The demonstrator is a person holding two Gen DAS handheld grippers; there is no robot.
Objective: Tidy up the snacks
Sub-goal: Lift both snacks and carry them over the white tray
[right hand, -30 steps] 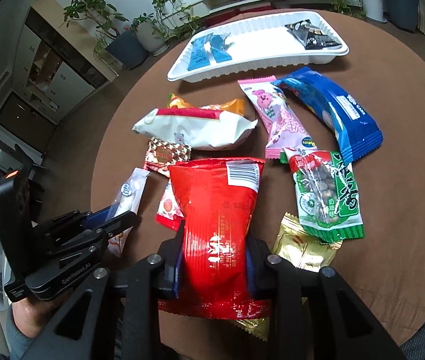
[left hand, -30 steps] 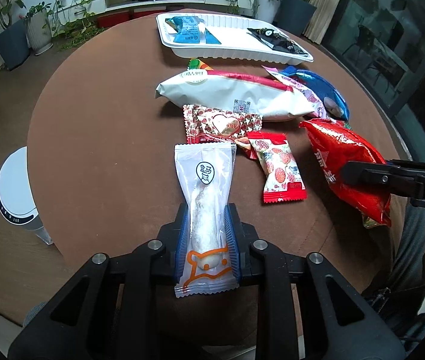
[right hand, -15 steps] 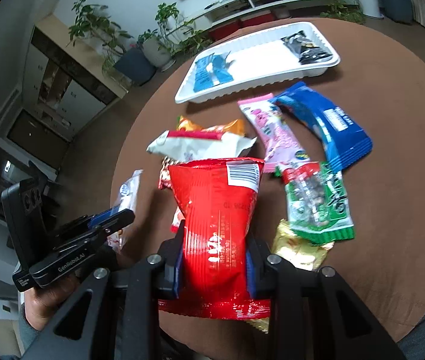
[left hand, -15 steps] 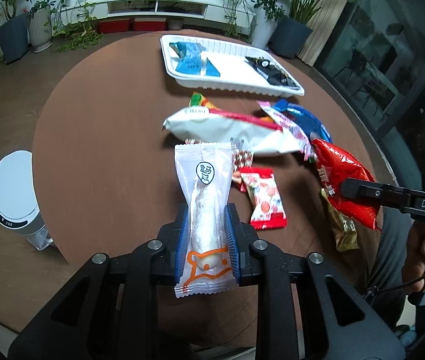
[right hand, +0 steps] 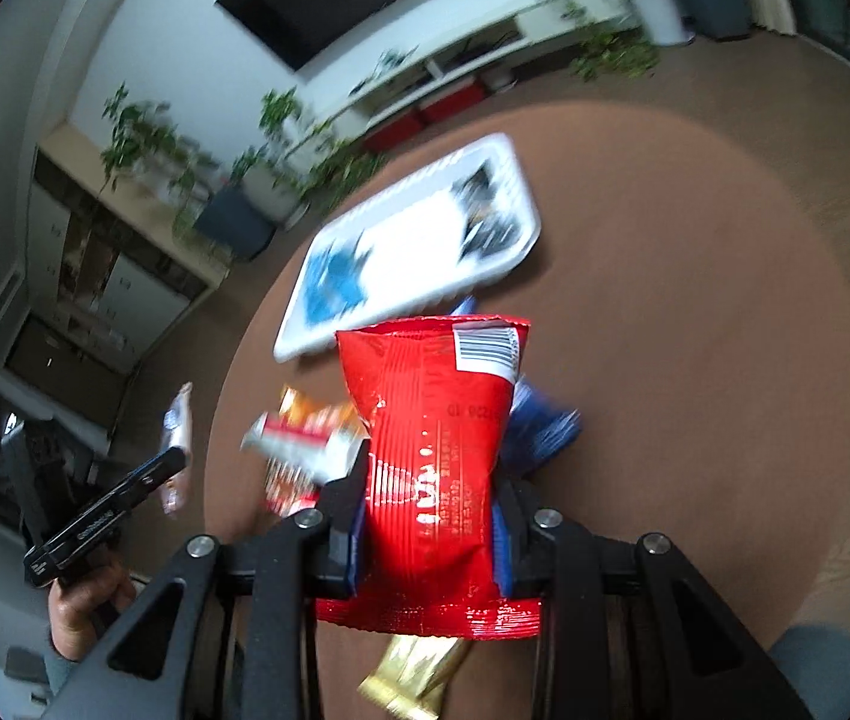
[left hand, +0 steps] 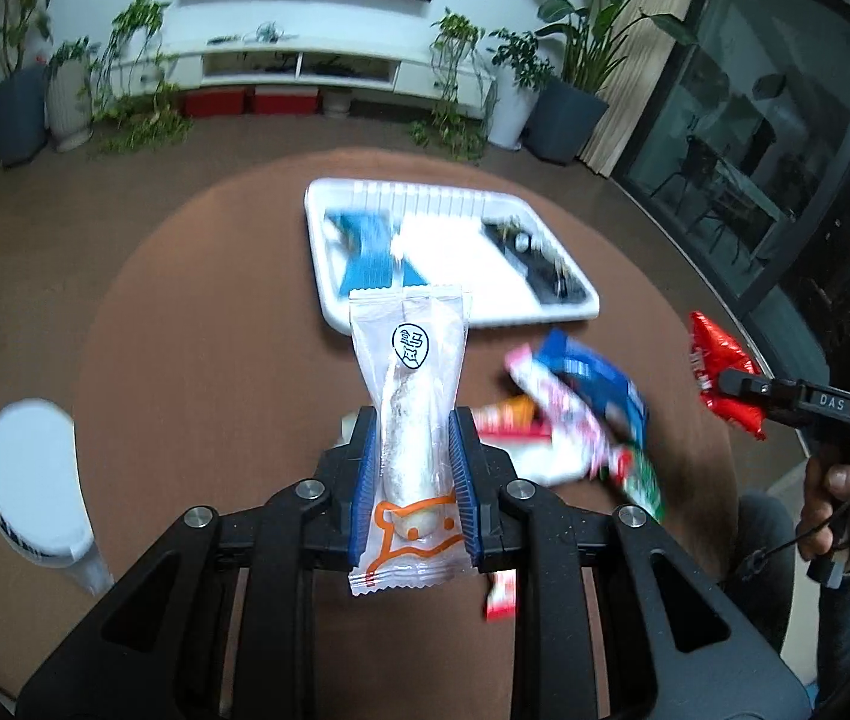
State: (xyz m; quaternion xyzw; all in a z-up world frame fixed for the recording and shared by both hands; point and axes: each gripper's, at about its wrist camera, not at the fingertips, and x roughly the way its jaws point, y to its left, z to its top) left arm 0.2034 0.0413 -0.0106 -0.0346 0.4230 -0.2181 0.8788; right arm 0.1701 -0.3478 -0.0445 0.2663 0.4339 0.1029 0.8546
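Two claws, both loaded and held above the round brown bench (left hand: pixel 197 360). Left claw (left hand: pixel 412 474) is clenched on a clear plastic wrapper with an orange bear print holding a white roll (left hand: pixel 410 408), pack upright between the blue pads. Right claw (right hand: pixel 430 525) is clenched on a shiny red crinkled snack bag with a barcode (right hand: pixel 431 450), also upright. White rectangular plastic tray (left hand: pixel 329 300) sits toward the far edge of the bench, with a blue packet (left hand: pixel 368 252) at its left end and a black packet (left hand: pixel 536 264) at its right end. Loose packets, blurred, lie mid-bench near the tray: blue pack (left hand: pixel 590 378), pink-and-white pack (left hand: pixel 551 396), gold wrapper (right hand: pixel 413 672) at near edge.
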